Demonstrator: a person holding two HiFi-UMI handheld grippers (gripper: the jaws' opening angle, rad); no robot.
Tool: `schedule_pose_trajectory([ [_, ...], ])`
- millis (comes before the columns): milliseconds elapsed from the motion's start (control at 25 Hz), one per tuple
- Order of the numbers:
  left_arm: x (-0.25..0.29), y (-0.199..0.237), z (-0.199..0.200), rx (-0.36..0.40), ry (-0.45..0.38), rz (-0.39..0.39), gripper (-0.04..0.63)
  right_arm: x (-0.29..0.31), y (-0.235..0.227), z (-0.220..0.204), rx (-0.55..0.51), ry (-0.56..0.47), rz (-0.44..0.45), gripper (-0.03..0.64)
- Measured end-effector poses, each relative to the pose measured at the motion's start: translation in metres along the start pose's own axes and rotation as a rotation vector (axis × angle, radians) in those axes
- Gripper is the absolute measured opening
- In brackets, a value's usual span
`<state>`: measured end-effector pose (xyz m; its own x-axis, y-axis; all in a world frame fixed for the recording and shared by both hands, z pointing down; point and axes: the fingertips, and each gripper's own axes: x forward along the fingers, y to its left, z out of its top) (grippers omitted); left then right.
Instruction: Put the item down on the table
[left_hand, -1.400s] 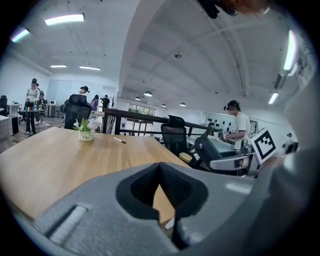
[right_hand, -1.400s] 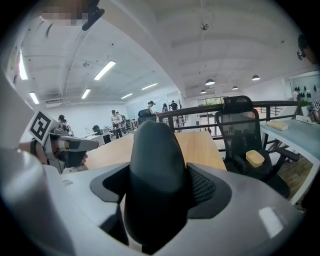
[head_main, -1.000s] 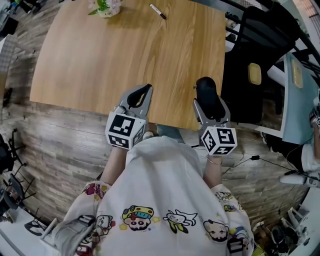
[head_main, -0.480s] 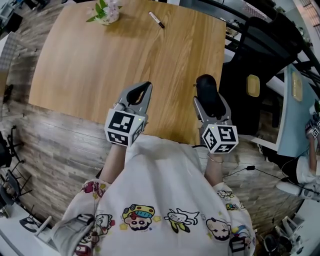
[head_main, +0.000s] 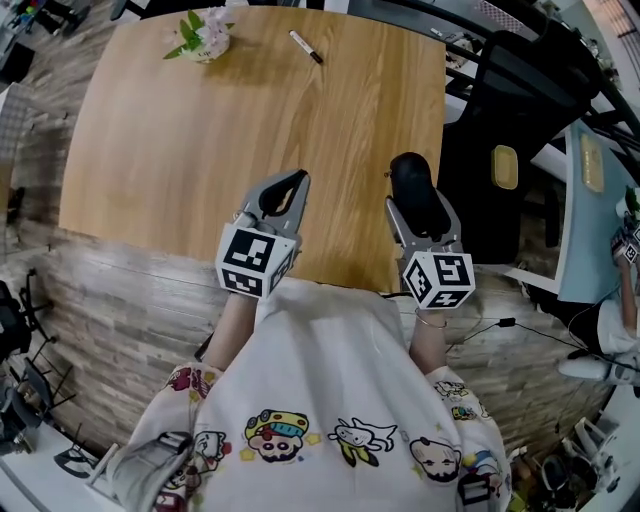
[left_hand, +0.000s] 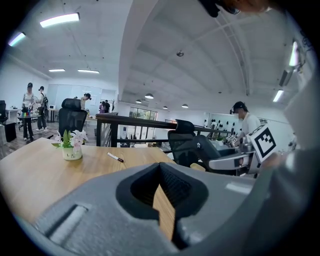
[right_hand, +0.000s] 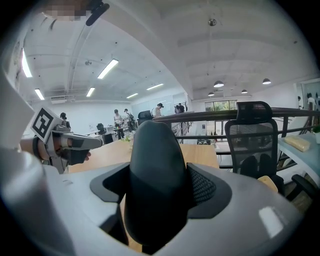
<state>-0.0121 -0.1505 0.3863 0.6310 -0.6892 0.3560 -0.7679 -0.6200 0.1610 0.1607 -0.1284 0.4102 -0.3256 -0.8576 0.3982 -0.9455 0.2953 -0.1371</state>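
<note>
The left gripper (head_main: 297, 178) is drifting a little further in over the table (head_main: 200, 130) than a second ago, while the right gripper (head_main: 418, 205) is barely shifting at all. The left one is carrying nothing, its jaws meeting at the tips with only wood showing through the gap behind them. The right one is clamping a black rounded item (head_main: 411, 176), which is standing on end between the jaws and poking well past them. It is hanging over the near right part of the table, close to the edge nearest the person; I can't tell whether it is touching the wood yet.

What I'm watching for is that edge. If the jaws are opening here, the smooth, curved body may be tipping over from its upright pose and rolling off the near side. The flower pot (head_main: 205, 35) and marker (head_main: 306, 47) are sitting well away at the far end, so they are posing no trouble.
</note>
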Motion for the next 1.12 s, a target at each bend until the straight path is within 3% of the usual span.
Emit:
schedule_pose_trajectory([
  [520, 0.005, 0.004, -0.008, -0.010, 0.012, -0.037, 0.000, 0.008, 0.007, -0.012, -0.036, 0.044, -0.019, 0.357],
  [1120, 0.021, 0.002, -0.032, -0.026, 0.068, -0.071, 0.000, 0.035, 0.008, -0.071, -0.122, 0.211, 0.025, 0.357],
])
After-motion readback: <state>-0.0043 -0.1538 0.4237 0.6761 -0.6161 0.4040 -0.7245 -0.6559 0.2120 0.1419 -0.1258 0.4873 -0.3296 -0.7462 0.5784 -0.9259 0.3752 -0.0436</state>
